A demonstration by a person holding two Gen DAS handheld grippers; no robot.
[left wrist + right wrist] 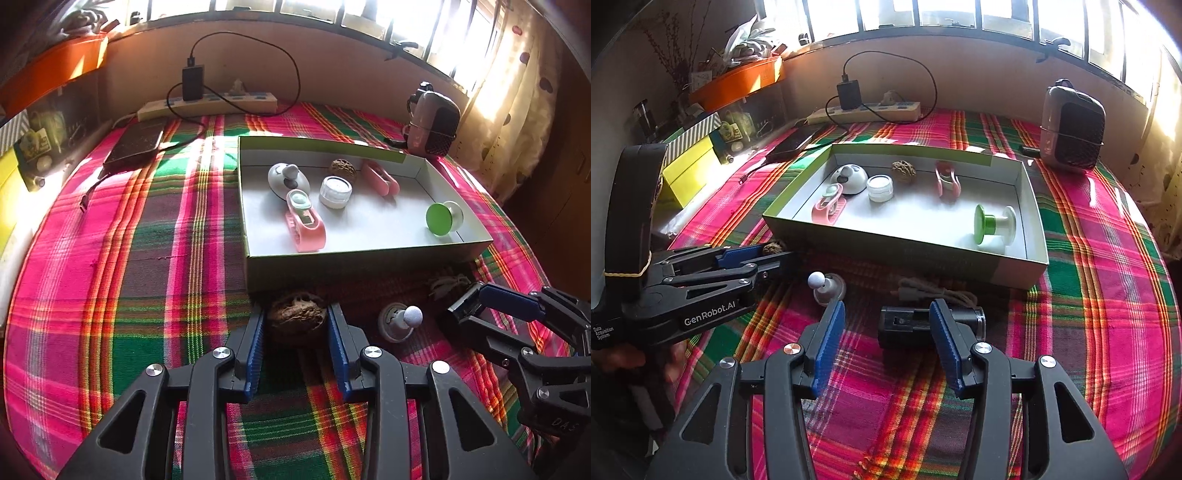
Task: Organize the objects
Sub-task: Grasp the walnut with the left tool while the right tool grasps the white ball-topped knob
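A wrinkled brown walnut [297,316] sits clamped between the left claw's [295,325] ribbed blue pads, just before the cardboard box [369,264]. The right claw [886,325] gapes around a black plastic block [905,326] on plaid cloth [129,277].

Both the left tool [295,325] and the right tool [886,325] have black angular frames, ribbed blue pads and silver round screws. White "GenRobot.AI" lettering marks the left tool's side, and a yellow rubber band wraps its black handle.
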